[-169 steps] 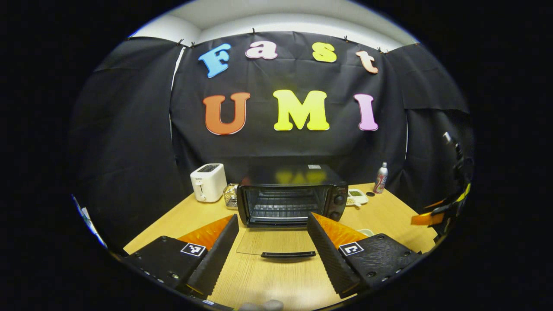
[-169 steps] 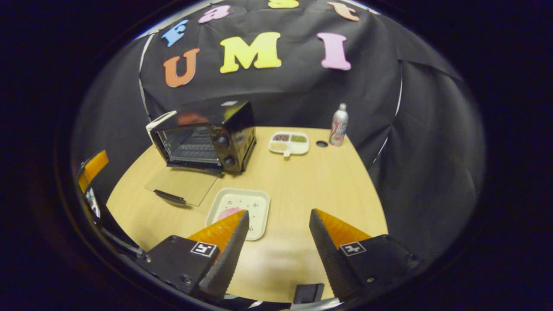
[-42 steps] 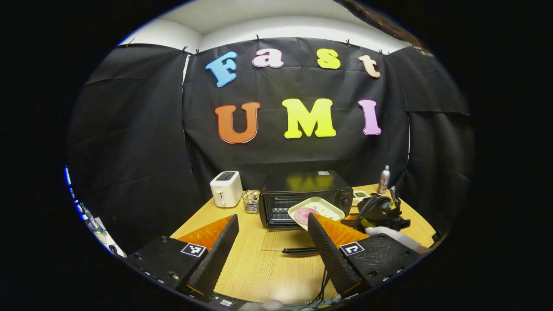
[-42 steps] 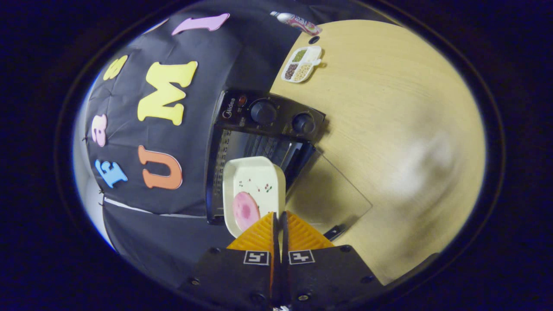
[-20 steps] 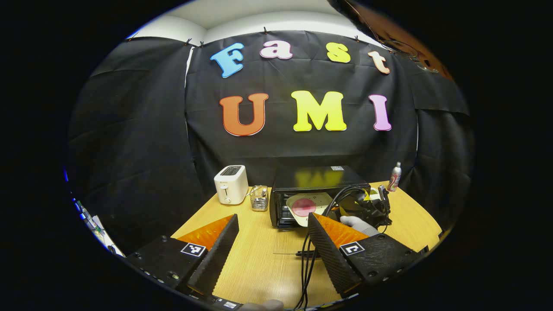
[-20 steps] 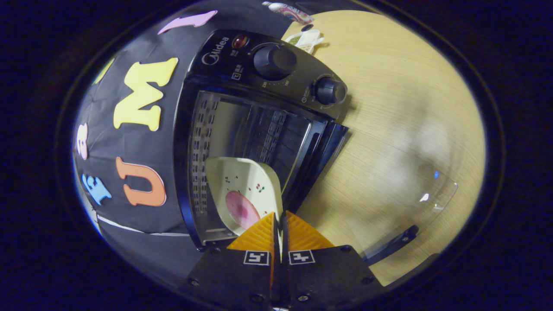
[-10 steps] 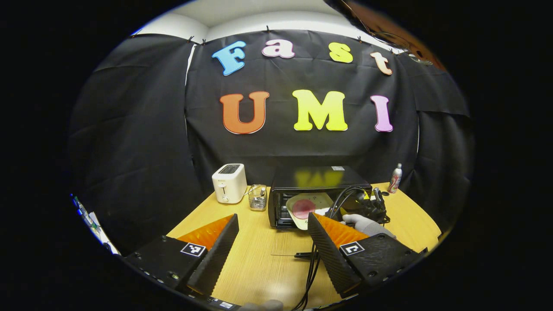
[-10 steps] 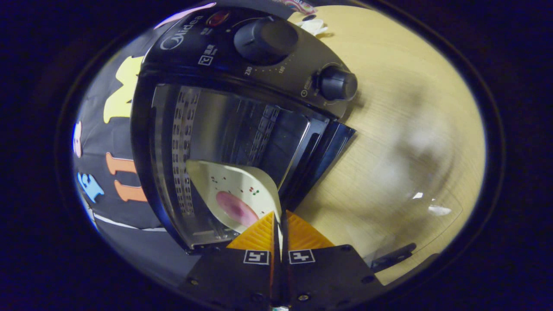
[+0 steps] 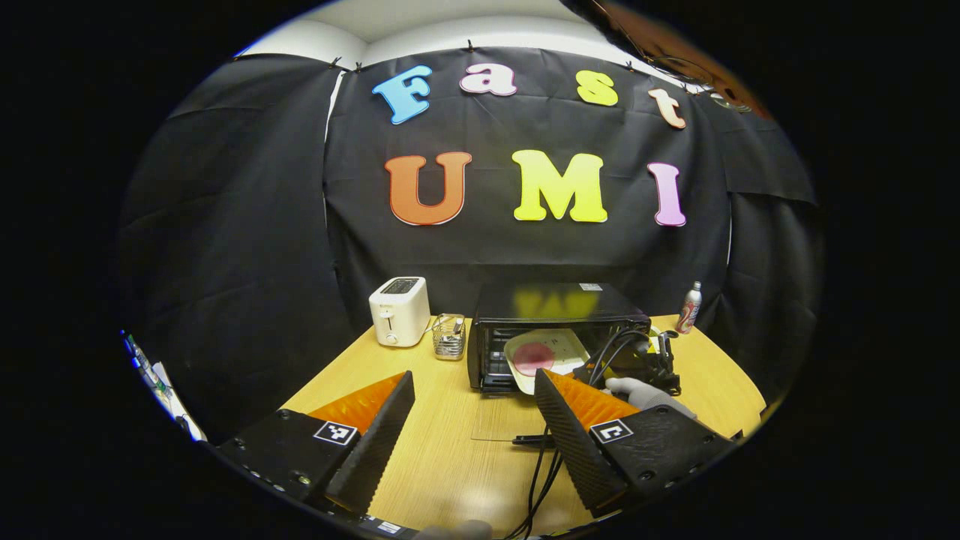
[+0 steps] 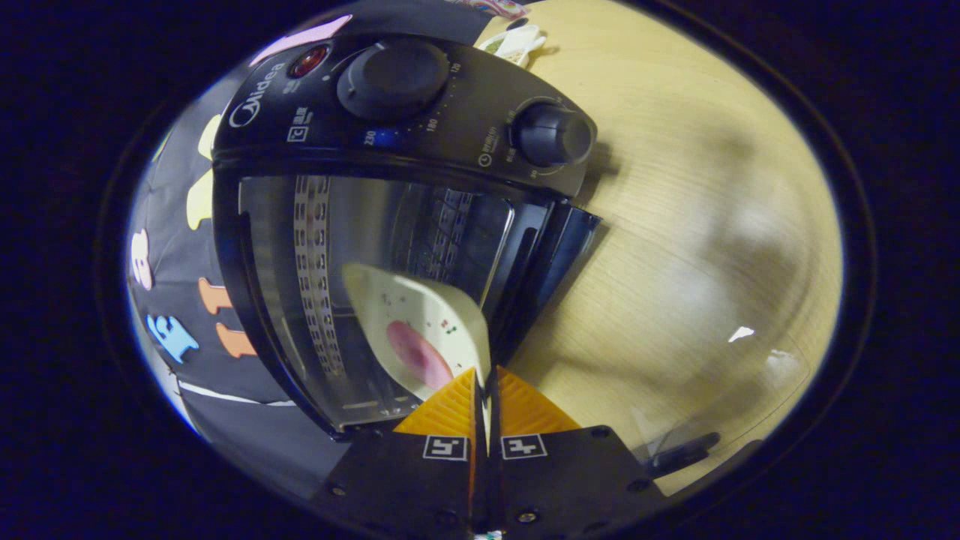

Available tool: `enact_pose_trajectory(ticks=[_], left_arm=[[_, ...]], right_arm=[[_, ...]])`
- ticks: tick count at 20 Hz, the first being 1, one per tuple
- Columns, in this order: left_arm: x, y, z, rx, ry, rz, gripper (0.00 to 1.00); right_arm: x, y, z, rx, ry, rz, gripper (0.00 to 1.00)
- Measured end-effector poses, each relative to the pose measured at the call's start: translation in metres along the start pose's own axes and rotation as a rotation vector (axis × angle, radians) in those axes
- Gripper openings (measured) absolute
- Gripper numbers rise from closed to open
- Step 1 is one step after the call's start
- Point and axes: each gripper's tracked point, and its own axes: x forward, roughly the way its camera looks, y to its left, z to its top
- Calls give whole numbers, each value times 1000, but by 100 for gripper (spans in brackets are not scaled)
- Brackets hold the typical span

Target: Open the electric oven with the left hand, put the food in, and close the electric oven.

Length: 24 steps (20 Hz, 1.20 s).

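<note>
Right gripper [image 10: 484, 390] clamps the tray's near rim and has pushed the tray farther into the oven mouth than half a second ago.

Left gripper view: the left gripper [image 9: 472, 420] sits at the bottom of the frame with its fingers spread wide and nothing between them. Centre right, one black oven [image 9: 551, 319] stands with its glass door [image 9: 510, 420] lying flat on the table [image 9: 420, 420]; one tray [image 9: 546, 351] with one pink piece of food [image 9: 534, 358] now sits partly inside. One gloved hand [image 9: 637, 390], one white toaster [image 9: 399, 310], one wire basket [image 9: 449, 337] and one can [image 9: 688, 307] also show.
Right gripper view: the tray [image 10: 420, 315] lies centre left in the oven [image 10: 390, 187] opening, the food [image 10: 420, 352] on it, two knobs [image 10: 394, 71] above. Insertion looks nearly done; release and door closing remain.
</note>
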Motion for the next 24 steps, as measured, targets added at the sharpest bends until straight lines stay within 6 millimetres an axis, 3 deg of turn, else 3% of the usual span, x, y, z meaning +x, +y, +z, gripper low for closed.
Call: enact_pose_trajectory(ticks=[5,8,12,13,18,22,23,24], left_arm=[[-3,-3,0,0,-7,-10,97],[-6,-2,1,-3,-14,-5,97],[-8,1,2,-9,-16,10,96],[-7,1,2,-7,-17,12,97],[-7,3,1,3,-18,14,97],[-5,2,-2,3,-10,14,97],[-4,3,-3,3,-9,16,96],[-3,3,-4,1,-8,16,97]], right_arm=[[-1,17,11,-21,-3,42,0],[8,27,23,-54,-30,62,4],[20,34,19,-37,-15,105,5],[23,36,21,-45,-25,119,9],[18,45,30,-205,-116,150,13],[3,49,28,-434,-196,127,85],[0,48,29,-479,-207,116,87],[-3,42,27,-508,-209,95,98]])
